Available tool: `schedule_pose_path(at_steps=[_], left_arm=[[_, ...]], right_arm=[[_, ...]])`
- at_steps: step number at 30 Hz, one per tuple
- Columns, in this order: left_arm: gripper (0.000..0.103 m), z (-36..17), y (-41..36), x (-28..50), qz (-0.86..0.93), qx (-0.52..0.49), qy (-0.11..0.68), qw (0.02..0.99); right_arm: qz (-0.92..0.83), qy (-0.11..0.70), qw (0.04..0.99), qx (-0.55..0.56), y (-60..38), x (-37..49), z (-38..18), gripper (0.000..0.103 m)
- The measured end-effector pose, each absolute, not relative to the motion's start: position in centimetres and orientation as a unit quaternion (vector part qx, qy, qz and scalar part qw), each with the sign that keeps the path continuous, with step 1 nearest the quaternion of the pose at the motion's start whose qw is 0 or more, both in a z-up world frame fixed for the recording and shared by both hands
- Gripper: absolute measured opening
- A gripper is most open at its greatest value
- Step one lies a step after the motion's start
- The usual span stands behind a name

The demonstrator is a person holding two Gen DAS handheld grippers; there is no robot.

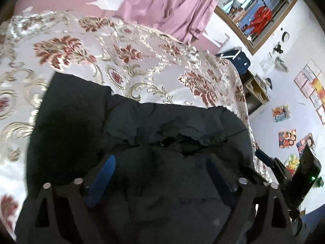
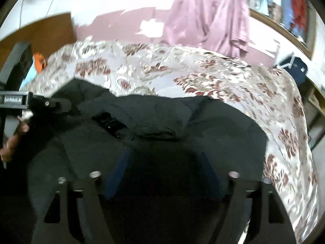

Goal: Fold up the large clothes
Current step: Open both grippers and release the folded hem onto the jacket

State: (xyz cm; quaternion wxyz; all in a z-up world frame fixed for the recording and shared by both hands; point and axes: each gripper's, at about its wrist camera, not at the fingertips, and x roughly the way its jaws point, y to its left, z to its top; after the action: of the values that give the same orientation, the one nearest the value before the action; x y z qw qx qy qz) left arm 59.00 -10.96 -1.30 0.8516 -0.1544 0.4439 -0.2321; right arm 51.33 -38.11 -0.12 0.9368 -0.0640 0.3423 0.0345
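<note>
A large dark garment lies bunched and partly folded on a bed with a floral bedspread. In the left wrist view my left gripper hovers over the garment's near part. It is open, its blue pads stand wide apart, and nothing is pinched between them. In the right wrist view the same garment fills the lower half, with a black buckle or tag lying on it. My right gripper is also open above the cloth, which is not gripped.
The bedspread drops off at the bed's right edge. A pink curtain hangs behind the bed below a window. A blue suitcase and a wooden shelf stand to the right. A person's hand shows at far left.
</note>
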Motion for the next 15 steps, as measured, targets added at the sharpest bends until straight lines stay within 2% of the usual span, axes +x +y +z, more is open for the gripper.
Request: schedule_pose_path(at_steps=[5, 15], left_arm=[[0.102, 2.3, -9.7, 55.4, -0.196, -0.139, 0.409, 0.880], [0.103, 10.1, -8.4, 44.7, -0.192, -0.116, 0.328, 0.918]], right_arm=[[0.033, 0.303, 0.952, -0.036, -38.1, 47.7, 3.3, 0.096], [0.028, 0.245, 0.969, -0.003, -37.1, 39.0, 9.9, 0.099]])
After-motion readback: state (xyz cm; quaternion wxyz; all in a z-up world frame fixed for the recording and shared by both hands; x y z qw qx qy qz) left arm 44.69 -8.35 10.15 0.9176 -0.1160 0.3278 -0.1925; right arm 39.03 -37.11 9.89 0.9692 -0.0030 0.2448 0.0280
